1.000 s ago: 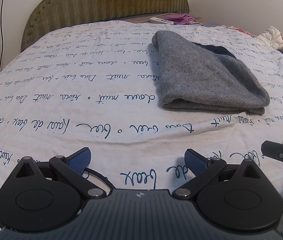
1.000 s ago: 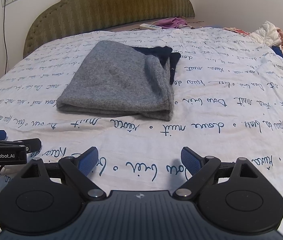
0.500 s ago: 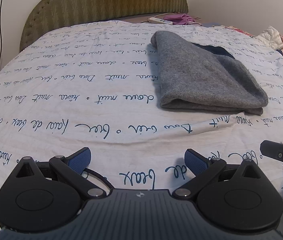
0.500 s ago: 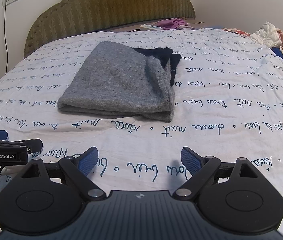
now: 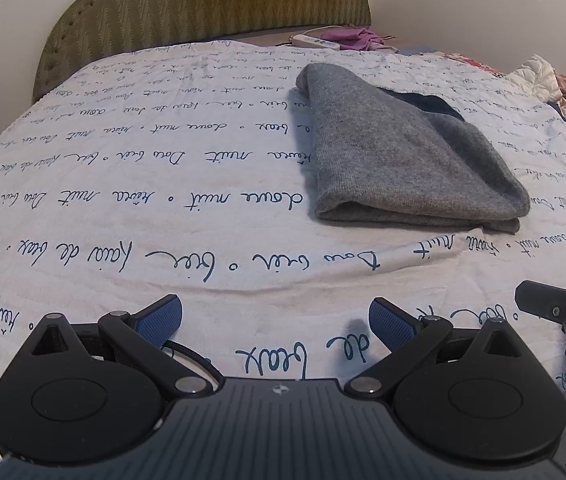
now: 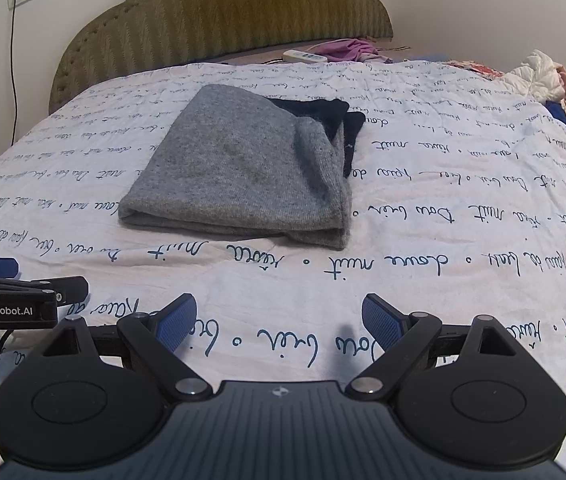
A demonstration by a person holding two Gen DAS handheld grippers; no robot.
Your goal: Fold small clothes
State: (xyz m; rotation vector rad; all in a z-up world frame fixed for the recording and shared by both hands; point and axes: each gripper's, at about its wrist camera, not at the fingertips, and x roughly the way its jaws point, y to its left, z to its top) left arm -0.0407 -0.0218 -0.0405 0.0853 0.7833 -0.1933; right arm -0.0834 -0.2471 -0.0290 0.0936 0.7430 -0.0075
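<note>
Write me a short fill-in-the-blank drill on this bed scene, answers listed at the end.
1. The folded garment on the bedspread is ____ in colour.
2. The left gripper and the right gripper both have their jaws ____.
3. The piece of cloth peeking out from under the garment's far side is ____ than the garment.
4. The headboard behind the bed is ____.

Answers: grey; open; darker; green

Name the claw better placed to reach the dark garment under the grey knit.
Right, probably. The dark garment pokes out from the grey knit on its right side, nearer the open right claw. The open left claw faces the knit's left edge.
</note>
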